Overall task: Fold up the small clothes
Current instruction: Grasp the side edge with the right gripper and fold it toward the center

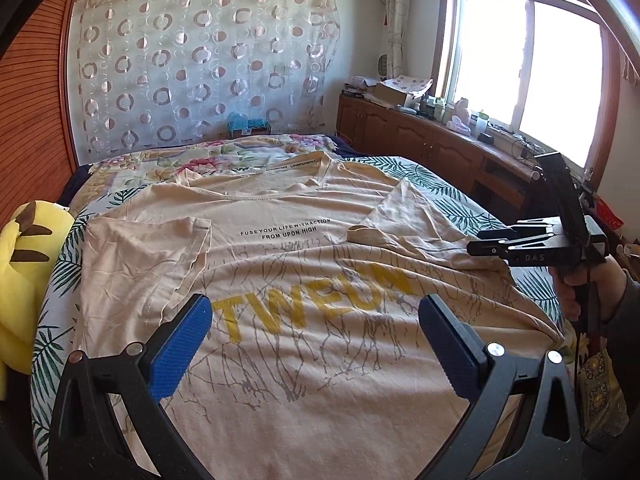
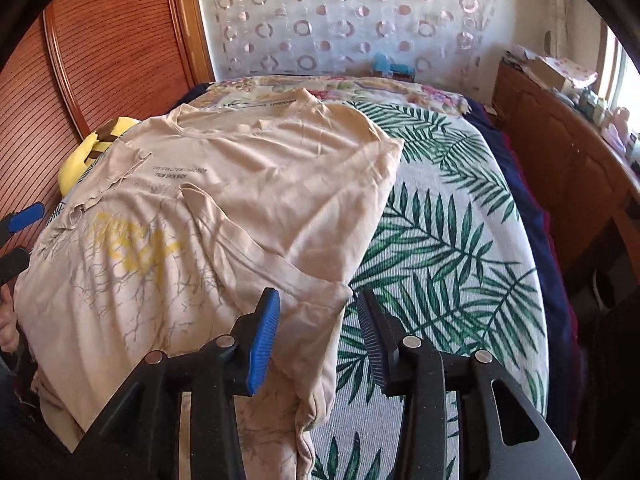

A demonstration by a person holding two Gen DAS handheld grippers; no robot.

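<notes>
The beige cotton T-shirt with yellow lettering and a grey branch print [image 1: 304,280] lay face up on the bed covered by a white sheet with green palm leaves [image 2: 452,248], collar toward the far wall. Both short sleeves were turned inward over the chest, which narrowed the garment for the lengthwise fold.

The left gripper with blue ribbed pads [image 1: 316,344] hovered above the lower print, jaws spread wide and holding nothing, probably positioned to take the hem.

The right gripper [image 2: 318,336] stood over the shirt's right side edge, jaws parted. The folded edge of fabric lay between the pads without being pinched, a position that suited either a fresh grip or a release.
</notes>
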